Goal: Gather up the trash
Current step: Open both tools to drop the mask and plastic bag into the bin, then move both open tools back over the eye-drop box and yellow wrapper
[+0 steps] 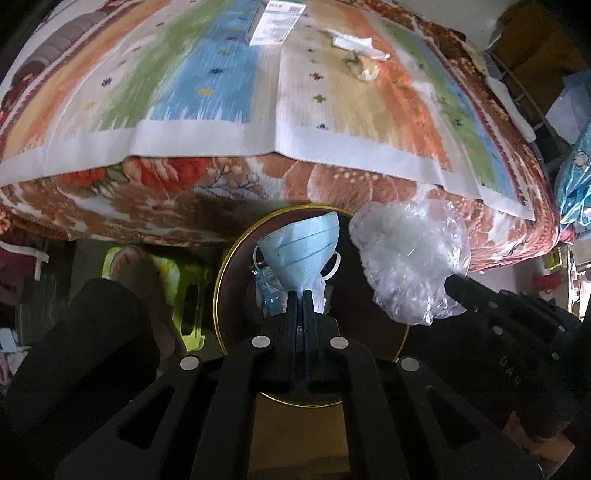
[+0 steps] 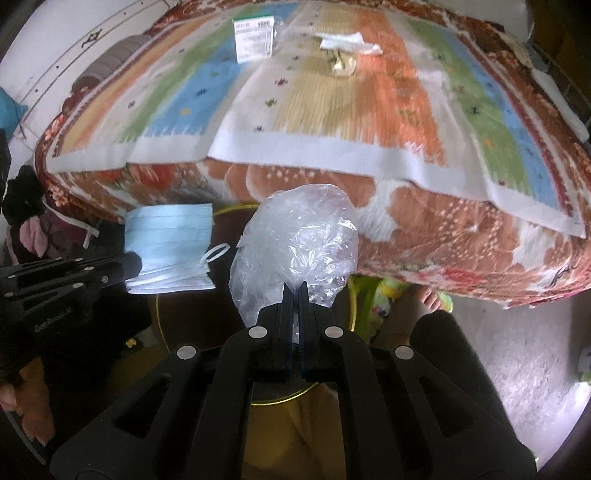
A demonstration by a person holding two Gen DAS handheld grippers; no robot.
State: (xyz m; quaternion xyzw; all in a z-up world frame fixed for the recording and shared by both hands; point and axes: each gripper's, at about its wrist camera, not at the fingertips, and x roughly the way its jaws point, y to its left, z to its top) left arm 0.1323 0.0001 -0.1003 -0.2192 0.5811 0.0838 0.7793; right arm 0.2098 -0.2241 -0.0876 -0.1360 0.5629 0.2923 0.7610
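Left wrist view: left gripper (image 1: 300, 295) clenched on a pleated pale-blue paper face mask (image 1: 303, 245), hanging over a round dark bin with a gold rim (image 1: 221, 258). Right gripper (image 2: 294, 291) clenched on a crumpled clear plastic bag (image 2: 295, 251), beside the mask above the same bin. On the striped multicoloured bedspread (image 1: 184, 92) beyond lie a white labelled packet (image 1: 275, 22) and crumpled wrappers (image 1: 360, 55).
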